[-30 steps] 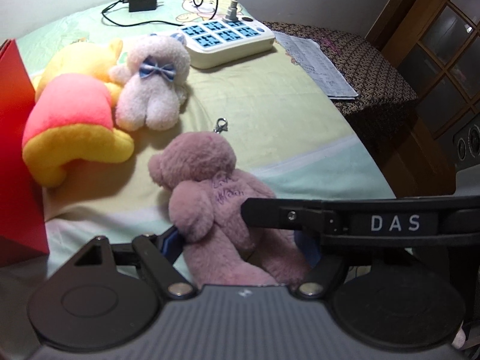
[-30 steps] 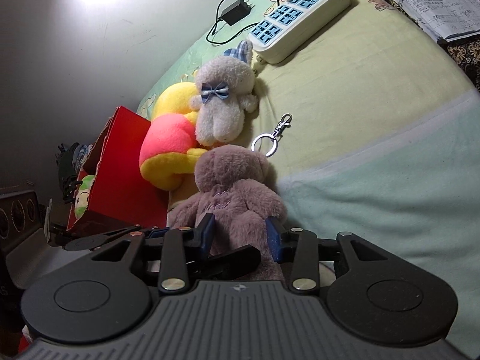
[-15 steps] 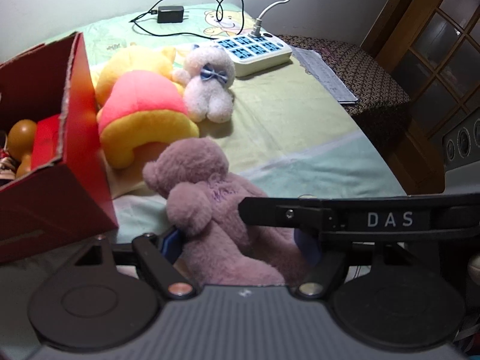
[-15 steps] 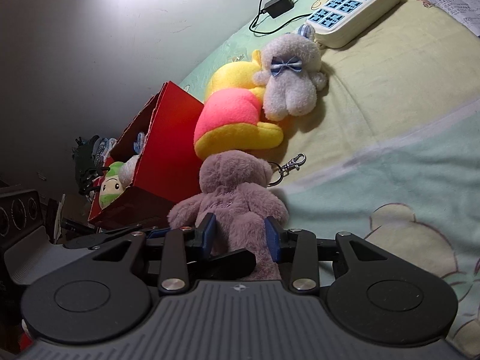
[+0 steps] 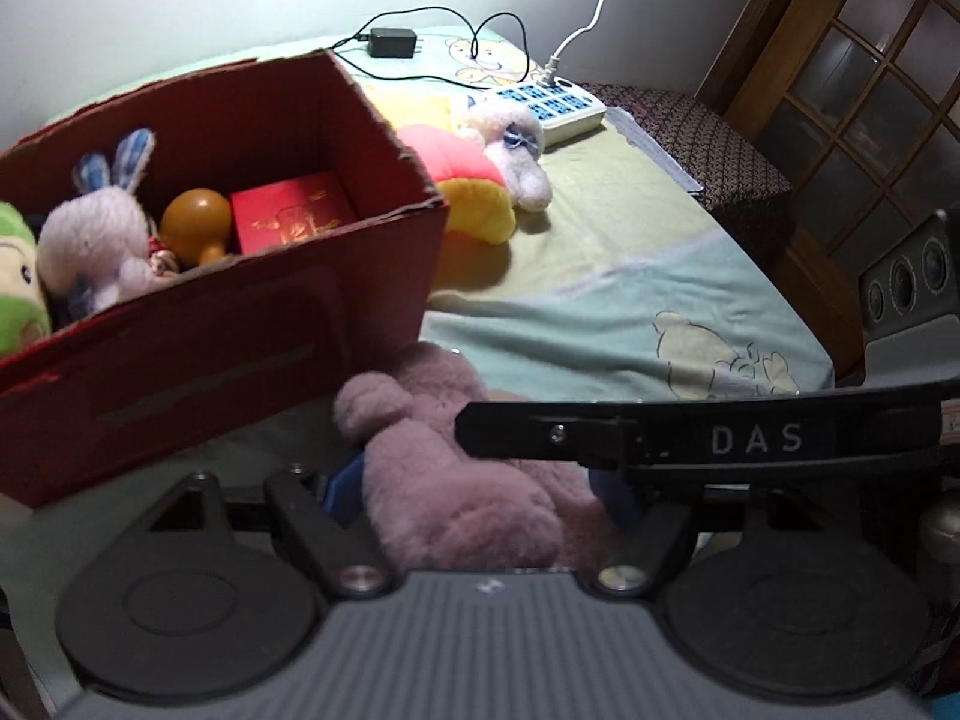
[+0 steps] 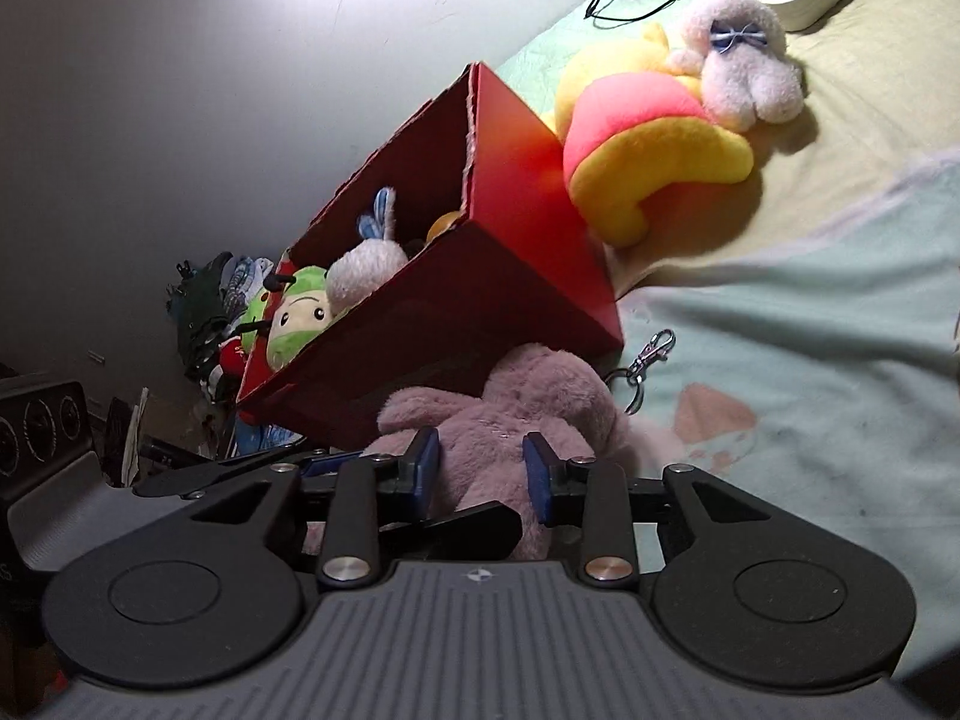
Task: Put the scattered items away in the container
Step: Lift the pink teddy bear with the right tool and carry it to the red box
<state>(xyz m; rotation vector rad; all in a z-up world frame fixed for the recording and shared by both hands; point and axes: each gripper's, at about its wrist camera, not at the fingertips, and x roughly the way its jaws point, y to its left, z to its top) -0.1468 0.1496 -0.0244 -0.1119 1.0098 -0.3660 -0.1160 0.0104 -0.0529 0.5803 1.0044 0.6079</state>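
A pink plush bear [image 5: 456, 480] is held between both grippers just in front of the red cardboard box [image 5: 240, 330]. My left gripper [image 5: 474, 489] is shut on its body, blue pads pressing either side. My right gripper [image 6: 480, 471] is shut on the bear [image 6: 528, 414] too, and its black finger marked DAS crosses the left wrist view. The bear's head sits below the near corner of the box [image 6: 480, 300], with its keyring [image 6: 645, 360] hanging to the right. The box holds a green plush [image 5: 18, 276], a rabbit [image 5: 96, 240], an orange gourd [image 5: 195, 219] and a small red box [image 5: 291, 213].
A yellow and pink plush [image 5: 474, 192] and a white bear with a bow tie [image 5: 516, 144] lie on the bed sheet beyond the box. A power strip [image 5: 552, 105] and a black charger [image 5: 393, 42] lie at the far end. A wooden door stands at the right.
Both grippers have carried the pink bear leftward, away from the other plush toys and up to the red box, whose open top has come into view.
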